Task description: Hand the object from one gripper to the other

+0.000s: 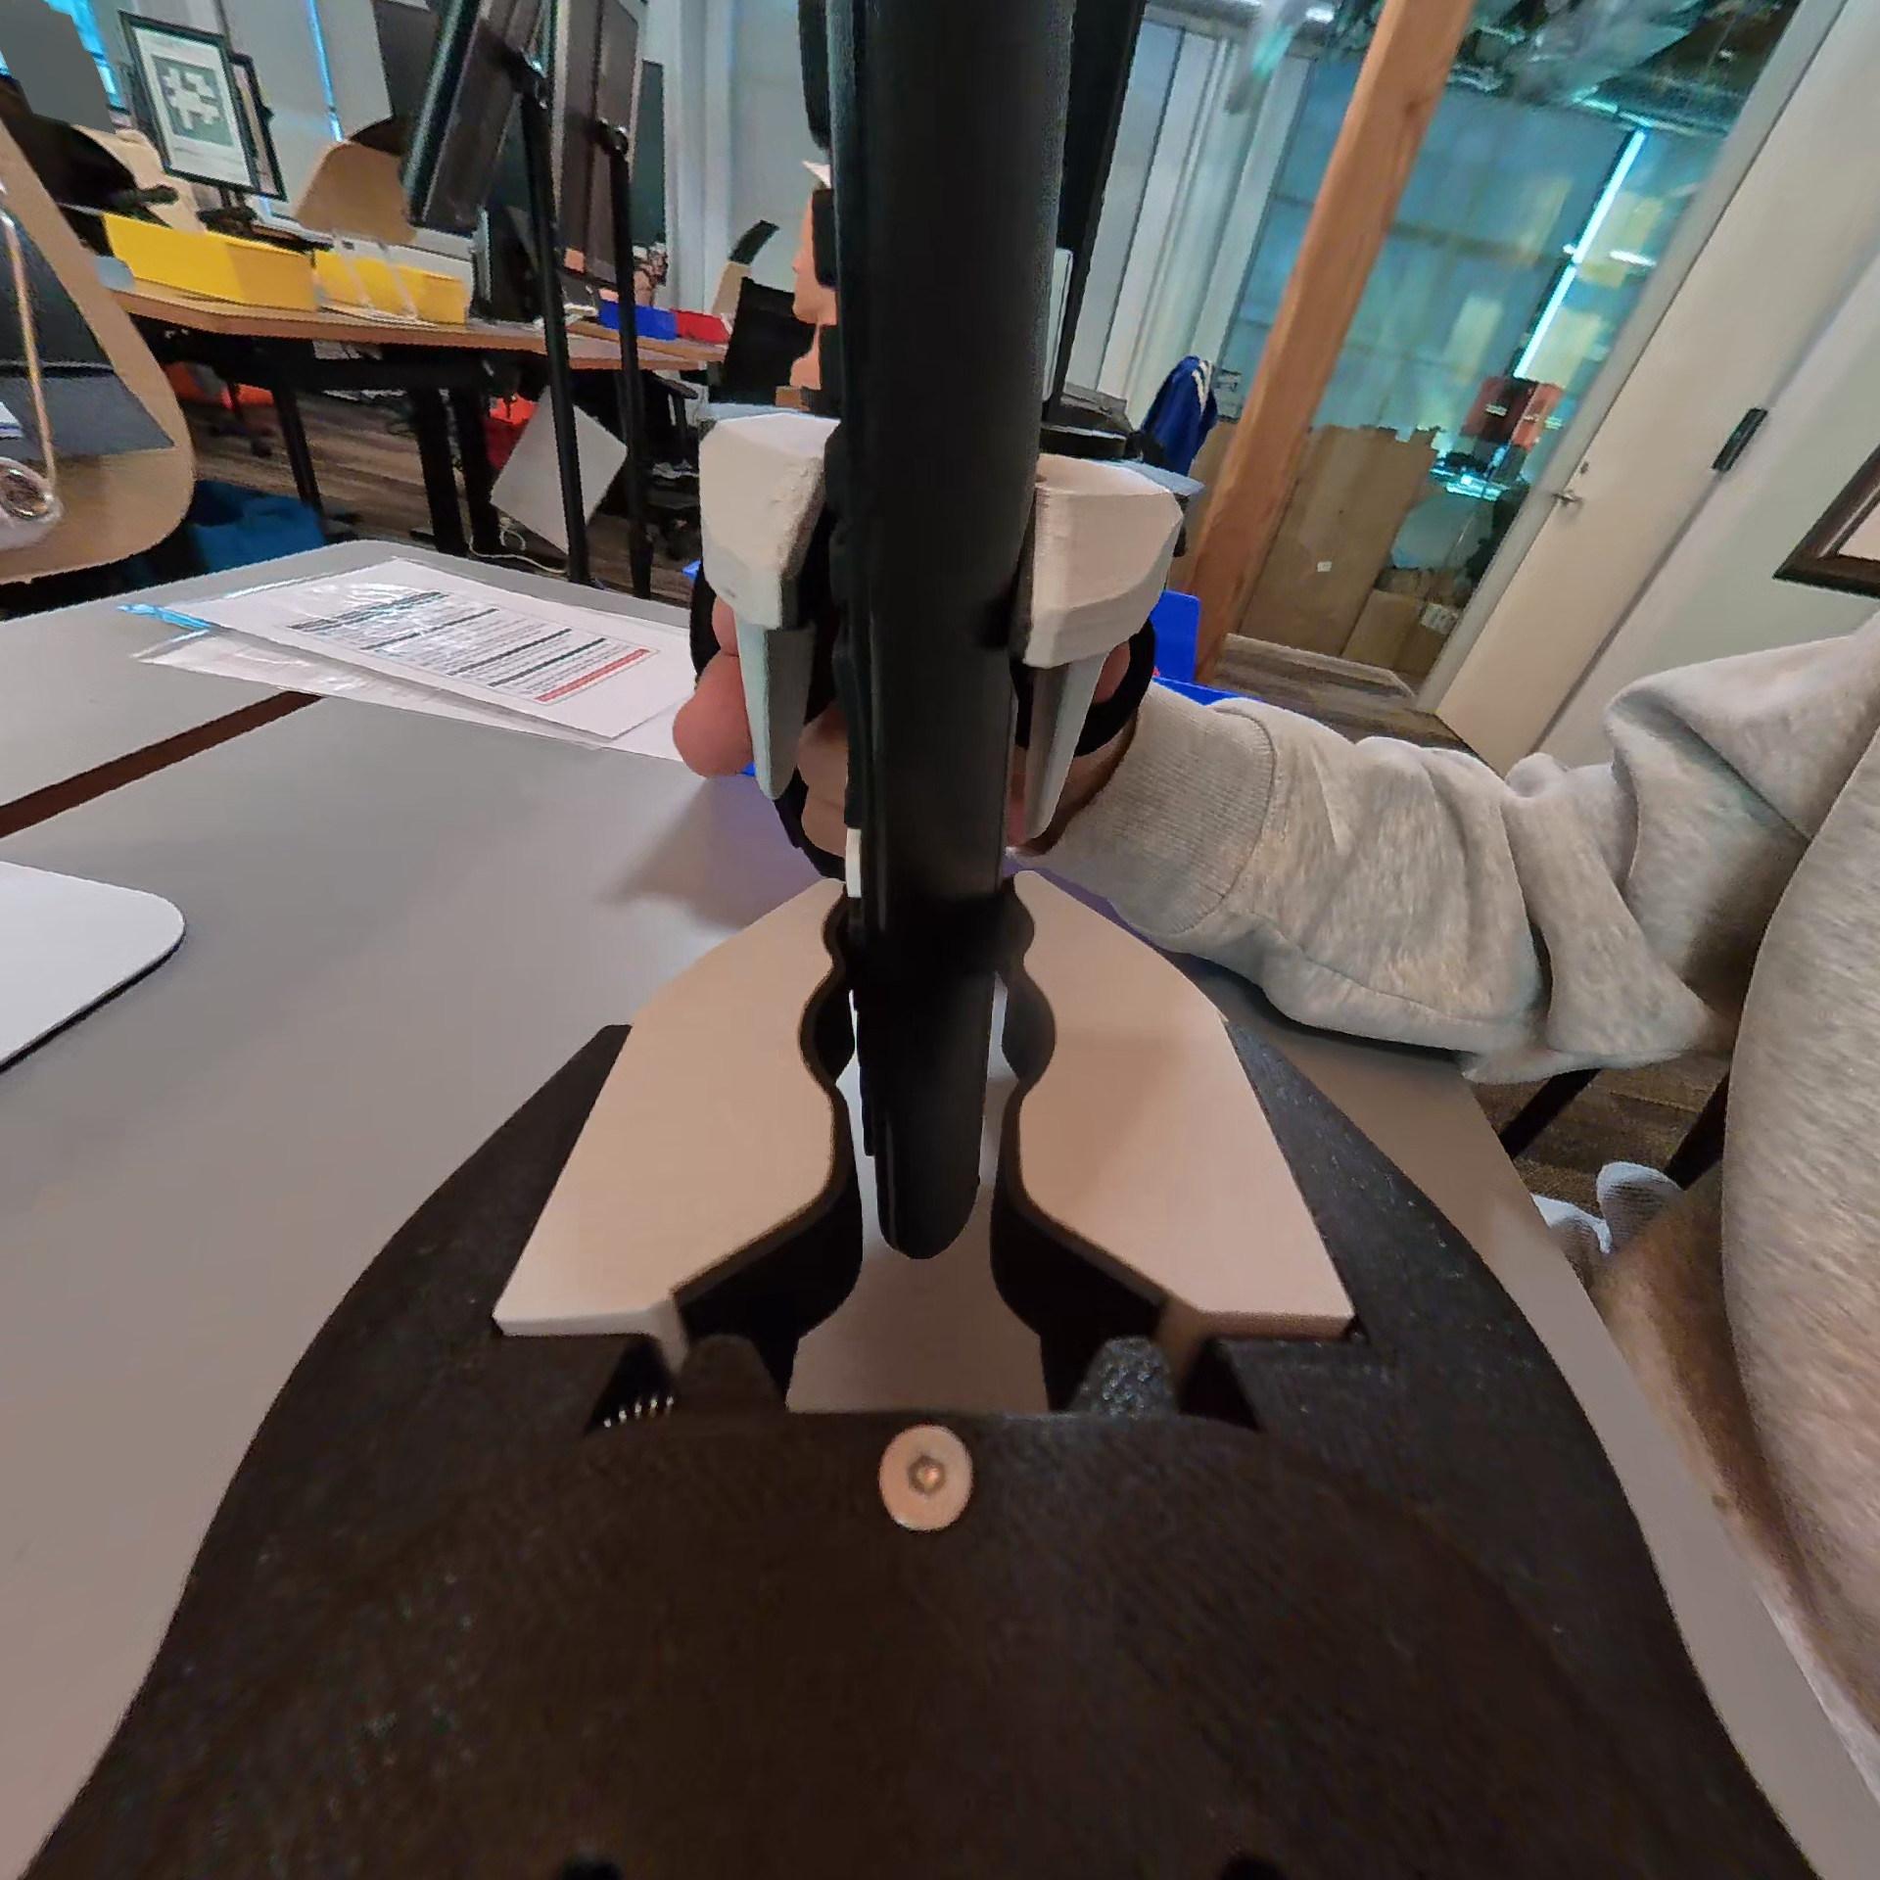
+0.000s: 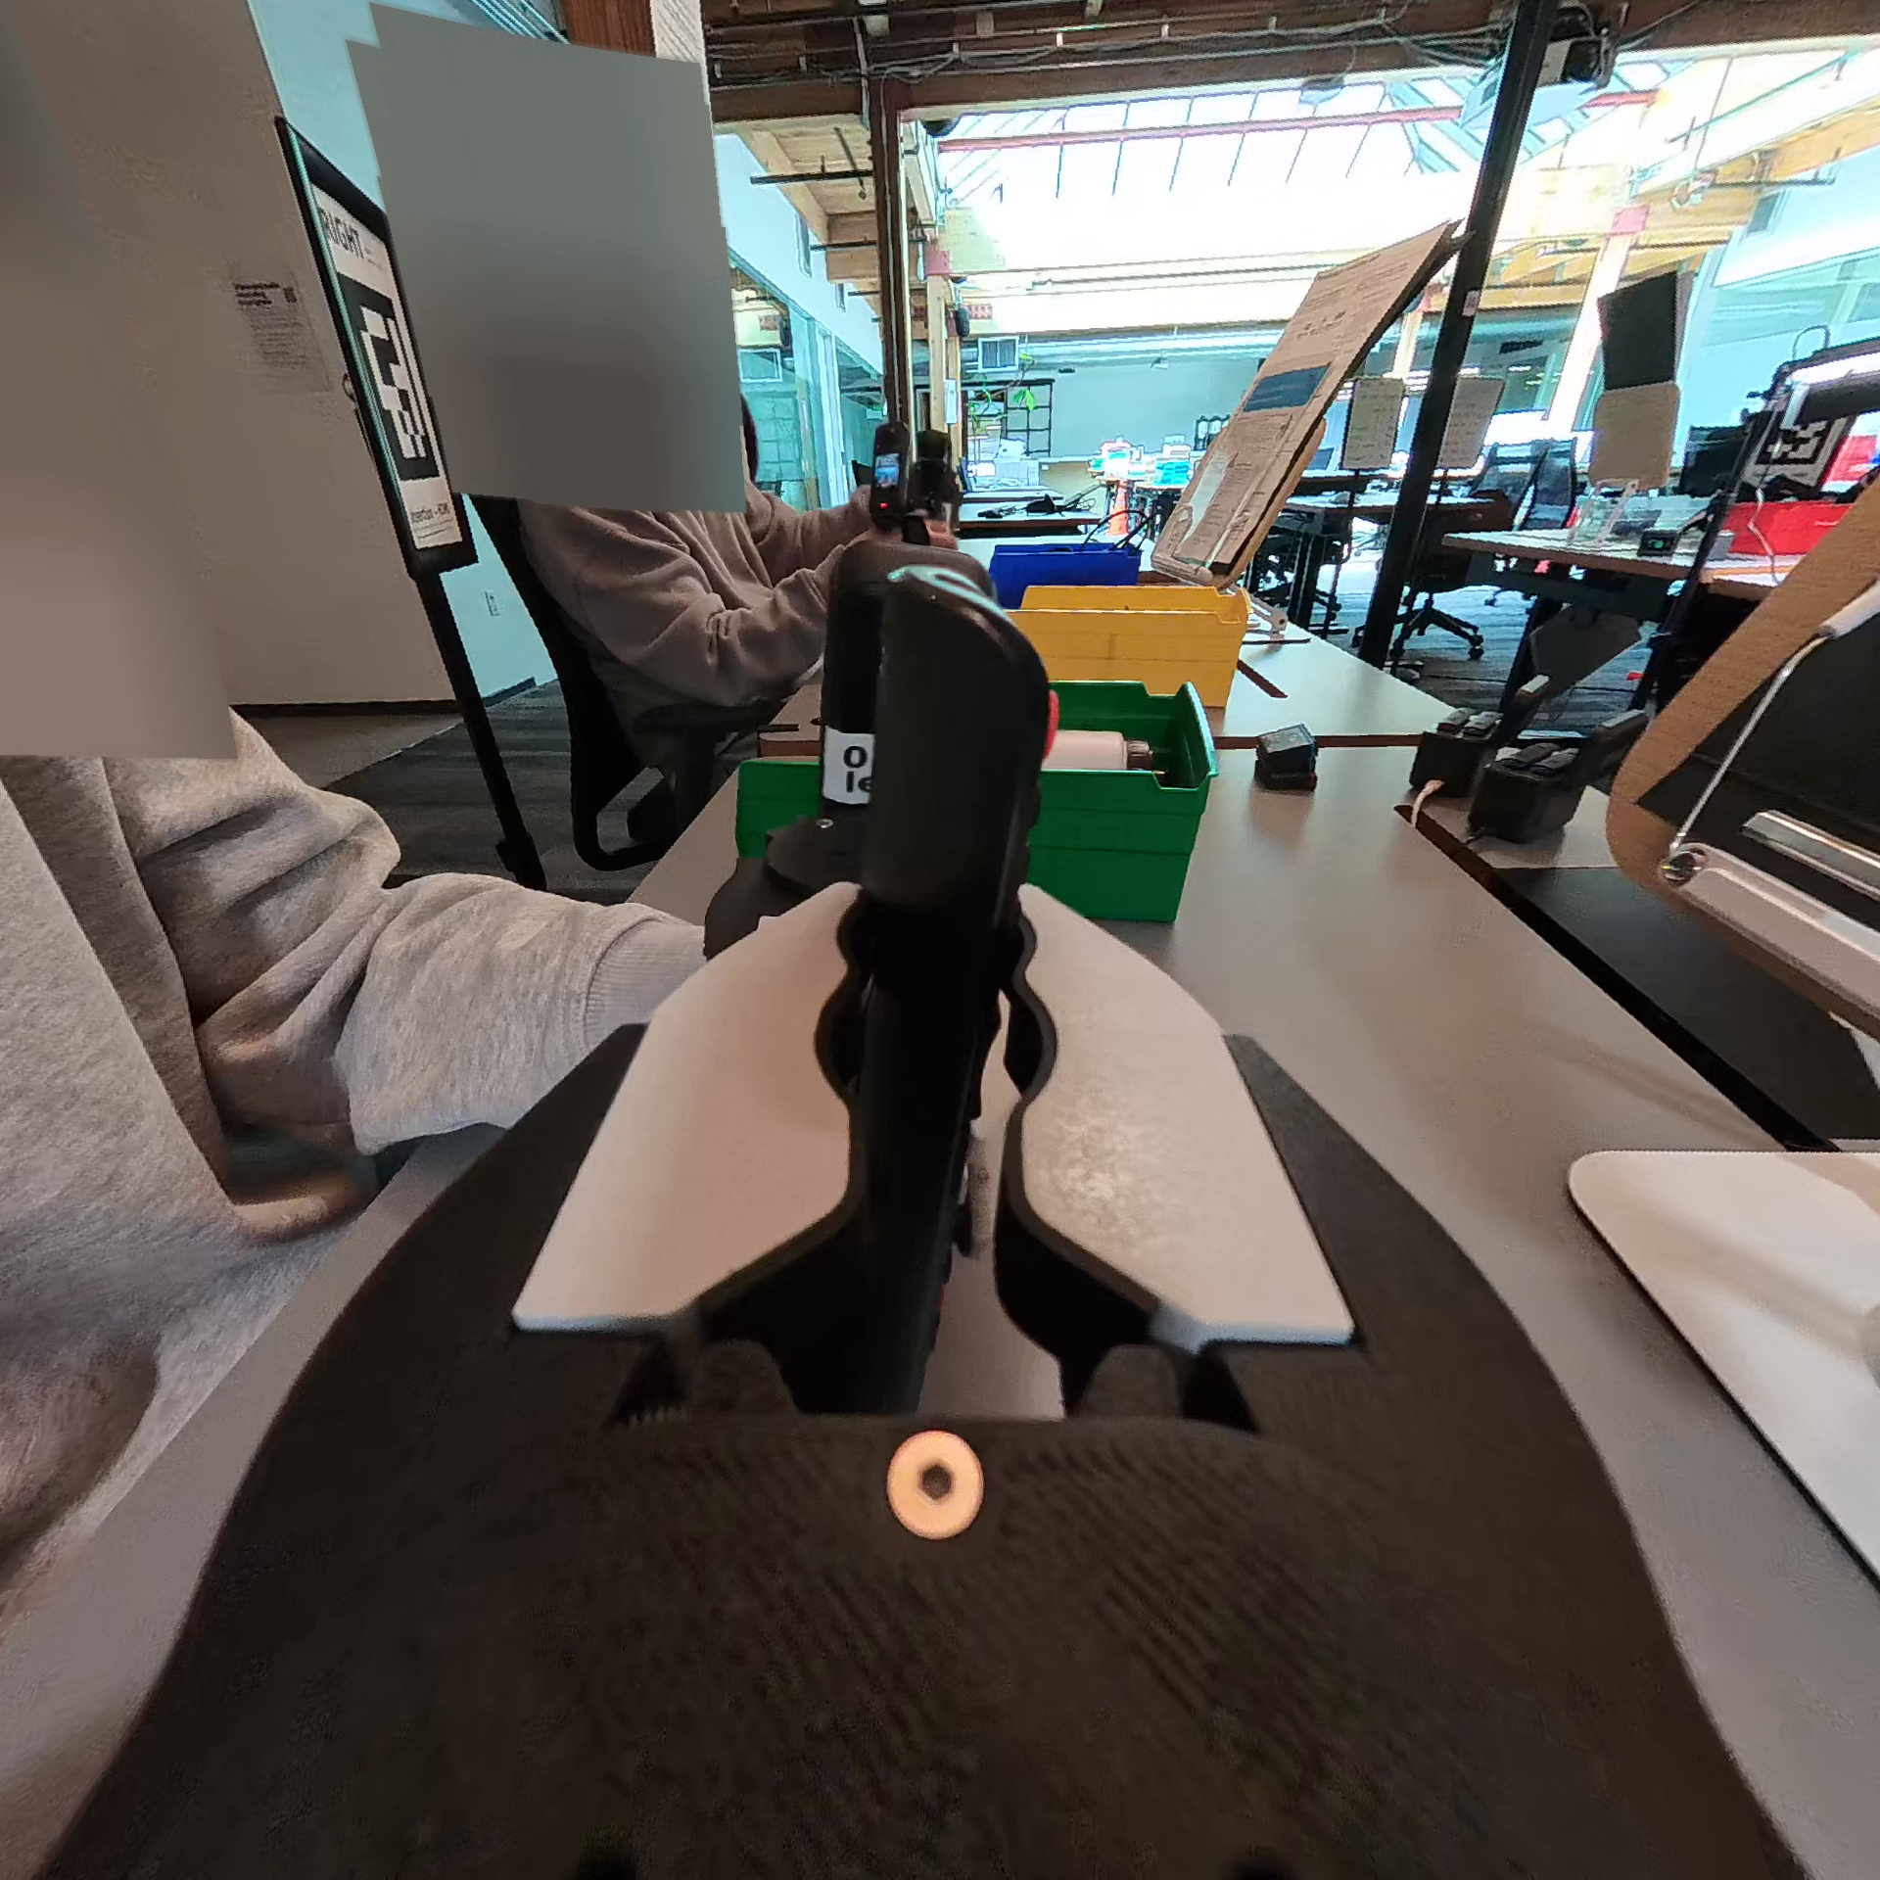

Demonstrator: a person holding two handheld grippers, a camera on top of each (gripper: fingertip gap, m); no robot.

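Observation:
A long black object (image 1: 946,407) with a rounded end stands upright between both grippers, above the grey table (image 1: 305,1017). My left gripper (image 1: 926,916) is shut on its lower part. My right gripper (image 1: 931,570), held by a hand, faces it and clamps the object higher up with its white fingers (image 1: 763,570). In the right wrist view my right gripper (image 2: 931,916) is shut on the same object (image 2: 946,732), which shows a small red part on its side. The left gripper's black body (image 2: 804,855) shows just behind the object; its fingers are hidden.
Paper sheets in plastic (image 1: 458,641) and a white pad (image 1: 61,946) lie on the table. A green bin (image 2: 1119,834), a yellow bin (image 2: 1129,641) and a blue bin (image 2: 1058,570) stand beyond. Black chargers (image 2: 1526,783) sit to the right. Grey sleeves (image 1: 1373,865) rest at the table edge. Left tips to right tips: about 6 cm.

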